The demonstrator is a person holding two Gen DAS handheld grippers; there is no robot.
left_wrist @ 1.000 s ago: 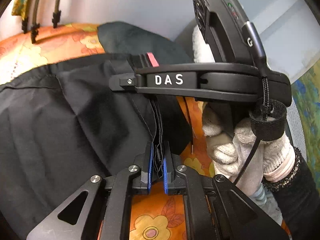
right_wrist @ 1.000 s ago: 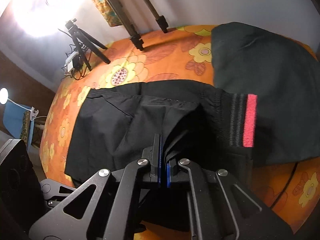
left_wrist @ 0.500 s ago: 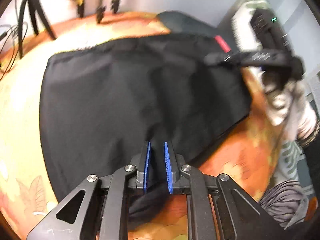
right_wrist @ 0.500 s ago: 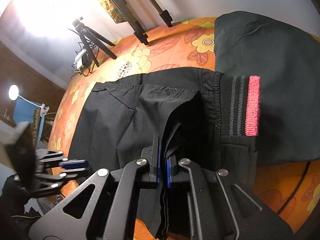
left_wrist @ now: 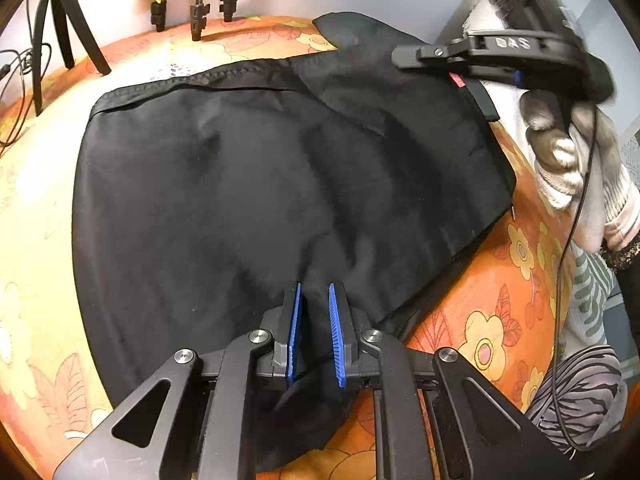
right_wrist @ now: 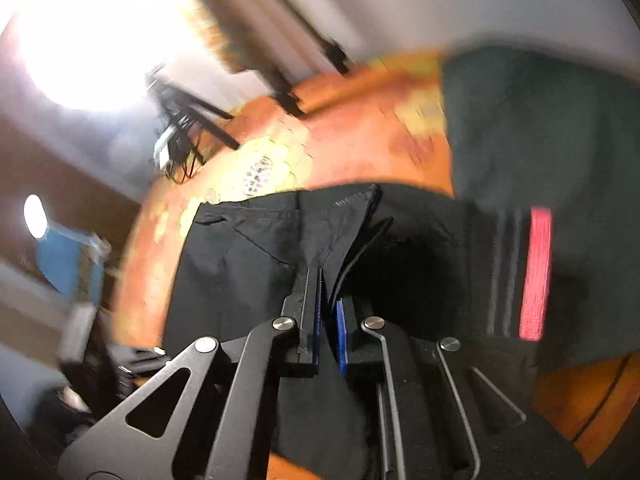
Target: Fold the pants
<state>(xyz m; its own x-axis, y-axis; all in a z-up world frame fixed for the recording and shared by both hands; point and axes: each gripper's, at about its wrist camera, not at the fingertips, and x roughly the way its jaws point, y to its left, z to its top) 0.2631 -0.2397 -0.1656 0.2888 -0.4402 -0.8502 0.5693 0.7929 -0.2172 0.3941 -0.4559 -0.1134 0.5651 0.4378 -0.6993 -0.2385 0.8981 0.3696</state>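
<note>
The black pants [left_wrist: 280, 184] lie folded and spread on the orange flowered cloth. My left gripper [left_wrist: 314, 332] is open, its blue pads apart over the pants' near edge, with nothing pinched. In the left wrist view my right gripper [left_wrist: 480, 54] is at the far right corner by the pink waistband tag [left_wrist: 455, 79]. In the blurred right wrist view my right gripper [right_wrist: 328, 320] is shut on a fold of the pants [right_wrist: 336, 236], and the pink-striped waistband [right_wrist: 534, 276] lies to its right.
A dark folded garment [left_wrist: 360, 36] lies behind the pants at the back right, and shows in the right wrist view [right_wrist: 540, 128]. Tripod legs [left_wrist: 196, 12] stand at the table's far edge. A bright lamp [right_wrist: 88, 40] glares at the left.
My left gripper let go of the pants, opened and pulled back left to the near edge. My right gripper still grips its fold and is now moving fast, blurring its view.
</note>
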